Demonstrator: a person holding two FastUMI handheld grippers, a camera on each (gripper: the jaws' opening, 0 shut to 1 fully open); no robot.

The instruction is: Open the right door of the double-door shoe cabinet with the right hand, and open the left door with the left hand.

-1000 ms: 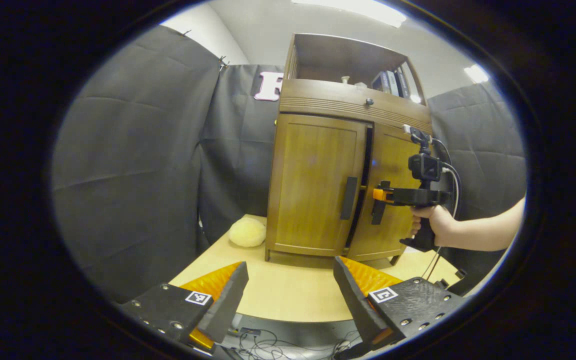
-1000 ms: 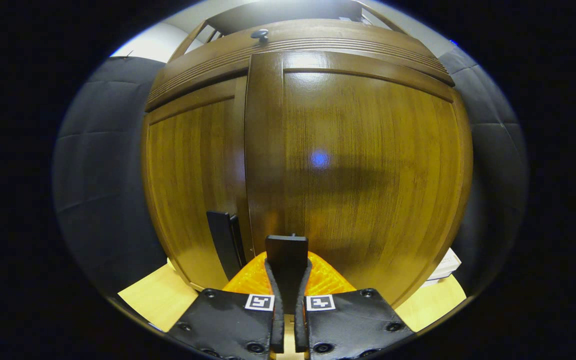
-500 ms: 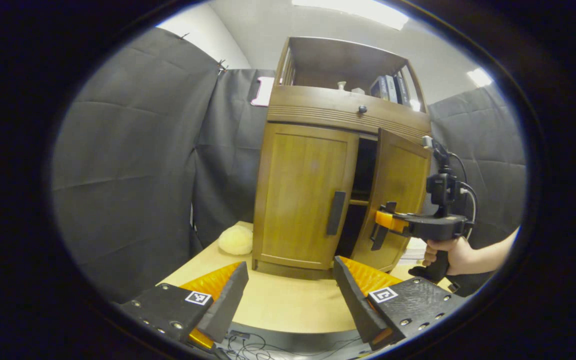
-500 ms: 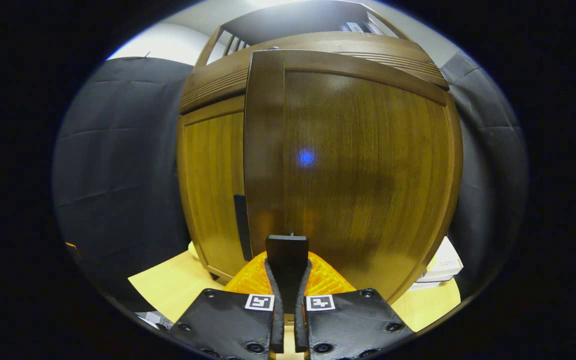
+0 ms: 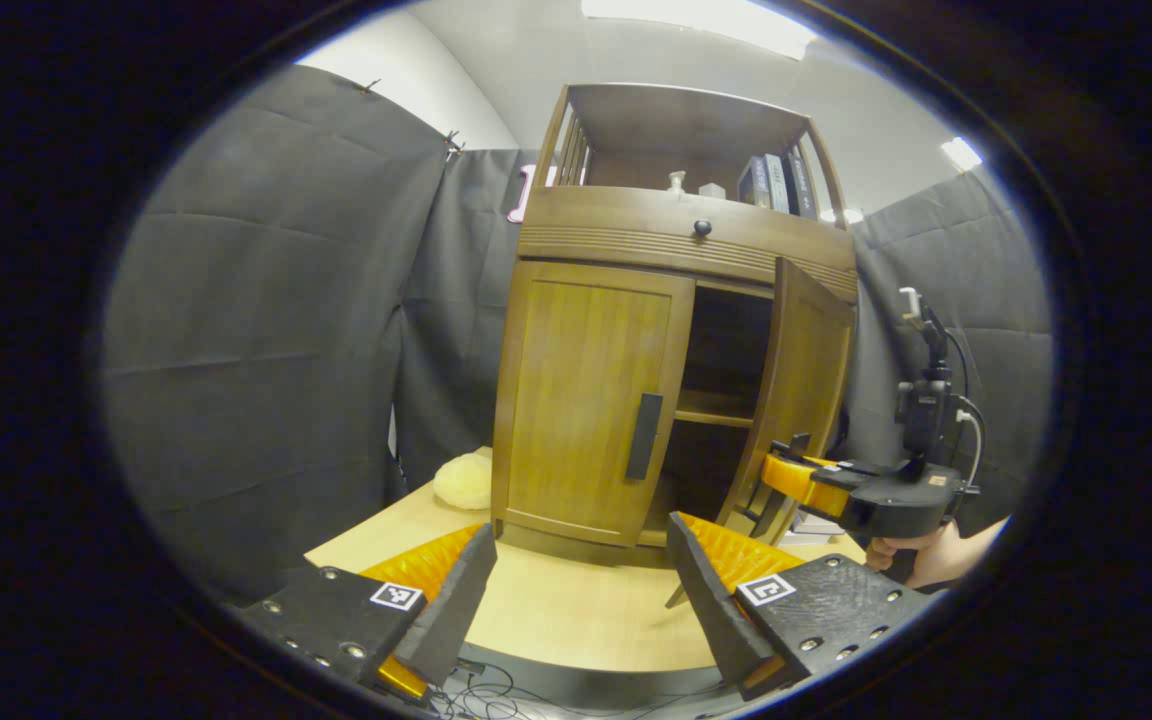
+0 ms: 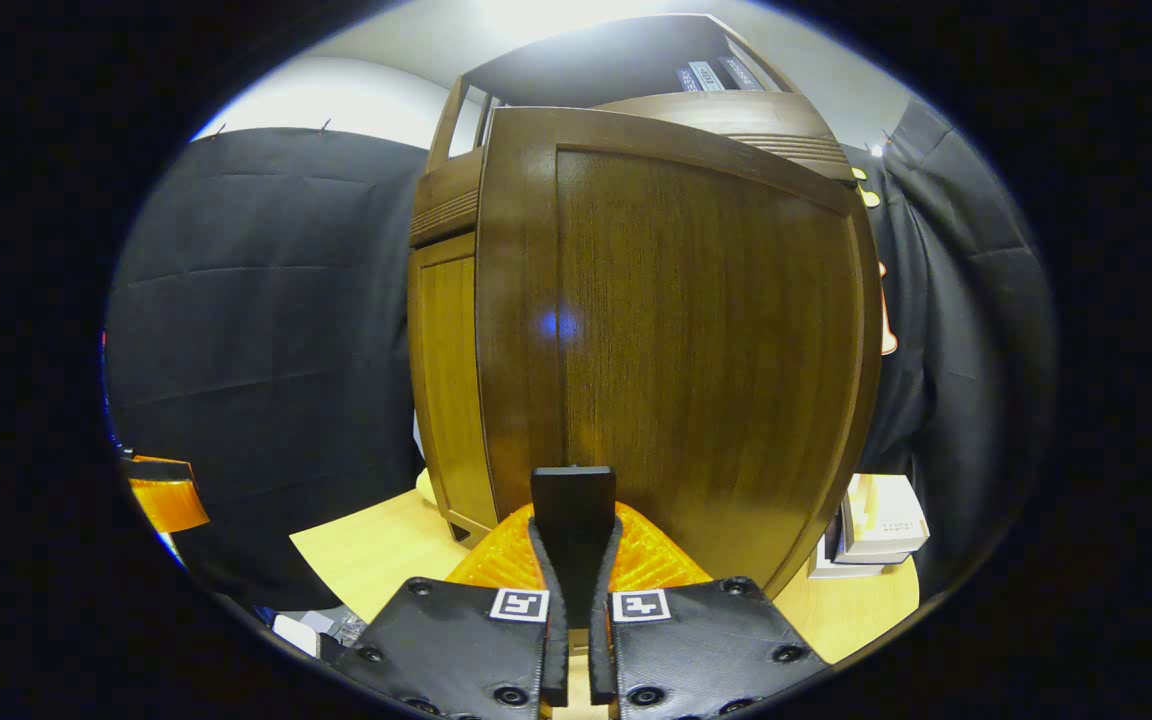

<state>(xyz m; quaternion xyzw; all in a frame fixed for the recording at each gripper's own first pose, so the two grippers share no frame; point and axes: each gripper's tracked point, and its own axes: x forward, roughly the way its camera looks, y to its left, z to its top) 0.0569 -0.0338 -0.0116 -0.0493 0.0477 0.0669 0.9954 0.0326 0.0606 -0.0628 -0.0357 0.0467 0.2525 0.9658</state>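
The wooden shoe cabinet stands on a pale table. Its left door is closed, and a black handle sits at that door's inner edge. The right door stands swung out, baring a dark inside with a shelf. My right gripper, held by a hand, is at the open door's edge. In the right gripper view the right gripper is shut on the right door's black handle, in front of the door panel. My left gripper is open, low over the table, short of the cabinet.
A cream fluffy ball lies on the table left of the cabinet. Books stand on the top shelf above a drawer knob. White boxes are stacked right of the open door. Cables hang below the table's front edge.
The right door has swung from barely ajar to wide open, pulled by the right gripper, which moved outward and lower. The left gripper stays open, with the view shifted slightly.
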